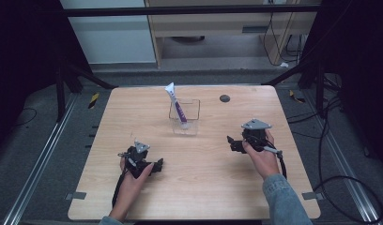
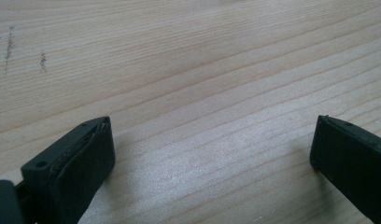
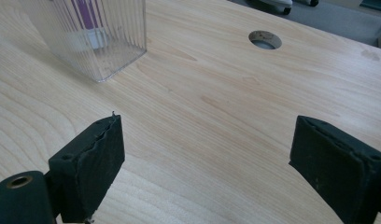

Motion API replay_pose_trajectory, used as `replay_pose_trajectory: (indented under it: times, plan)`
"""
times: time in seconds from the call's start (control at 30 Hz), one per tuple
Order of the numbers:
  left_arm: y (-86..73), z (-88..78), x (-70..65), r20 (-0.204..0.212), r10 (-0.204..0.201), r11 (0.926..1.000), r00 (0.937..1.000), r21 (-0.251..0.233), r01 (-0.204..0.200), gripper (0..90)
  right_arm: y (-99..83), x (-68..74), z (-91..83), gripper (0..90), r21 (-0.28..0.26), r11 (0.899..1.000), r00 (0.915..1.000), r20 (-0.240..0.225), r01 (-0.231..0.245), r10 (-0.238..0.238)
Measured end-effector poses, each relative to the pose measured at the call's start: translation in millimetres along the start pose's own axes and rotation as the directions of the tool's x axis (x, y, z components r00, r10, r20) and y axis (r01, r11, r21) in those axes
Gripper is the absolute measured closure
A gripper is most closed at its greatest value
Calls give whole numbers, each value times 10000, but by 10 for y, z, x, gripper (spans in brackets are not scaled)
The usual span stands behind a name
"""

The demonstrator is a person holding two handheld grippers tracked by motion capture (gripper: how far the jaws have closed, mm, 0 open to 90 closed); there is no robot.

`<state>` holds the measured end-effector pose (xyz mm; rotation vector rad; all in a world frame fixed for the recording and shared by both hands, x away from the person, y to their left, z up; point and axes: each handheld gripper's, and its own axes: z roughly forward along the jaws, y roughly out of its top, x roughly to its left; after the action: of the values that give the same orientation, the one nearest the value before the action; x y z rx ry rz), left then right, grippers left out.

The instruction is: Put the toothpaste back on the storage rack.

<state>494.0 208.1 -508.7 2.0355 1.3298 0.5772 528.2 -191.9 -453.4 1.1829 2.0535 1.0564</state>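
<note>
Resting low: both tools sit on the desk (image 1: 194, 187) near its front edge, well apart from each other, a hand on each.
Left tool (image 1: 157, 165): jaws wide apart with bare wood between them in the left gripper view; it clamps nothing and points toward the desk's middle.
Right tool (image 1: 231, 142): jaws likewise spread and empty; in its own view the box stands ahead and to one side, so it seems the better placed to reach it.
Likely reason: both look parked, either ahead of a reach or after a release; which one cannot be told.
Box (image 1: 184, 117): clear ribbed plastic, upright at mid-desk beyond both tools, touched by neither.
Tube (image 1: 176, 105): white and purple, standing tilted inside the box with its crimped end leaning out over the rim; the walls prop it.
Writing: the tube's print is too small to read.
Hole (image 1: 224, 98): a round cable port farther back, right of the box.
</note>
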Motion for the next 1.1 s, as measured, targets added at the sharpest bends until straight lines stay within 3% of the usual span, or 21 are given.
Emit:
replay_pose_trajectory:
  times: [0.63, 0.87, 1.1]
  plan:
    - [0, 0, 0, -1, 1, 10000, 10000, -2, -1, 0, -289, -143, -21, 102, 373, 9988, 9995, 95, -307, 303]
    - [0, 0, -1, -4, -2, 10000, 10000, -3, 2, 0, -410, -330, -41, 102, 538, 9954, 9957, 528, -794, 766]
    - [0, 0, 0, -2, 3, 10000, 10000, 0, -3, 0, -506, -512, 32, 100, 809, 9852, 9854, 906, -1514, 1440]
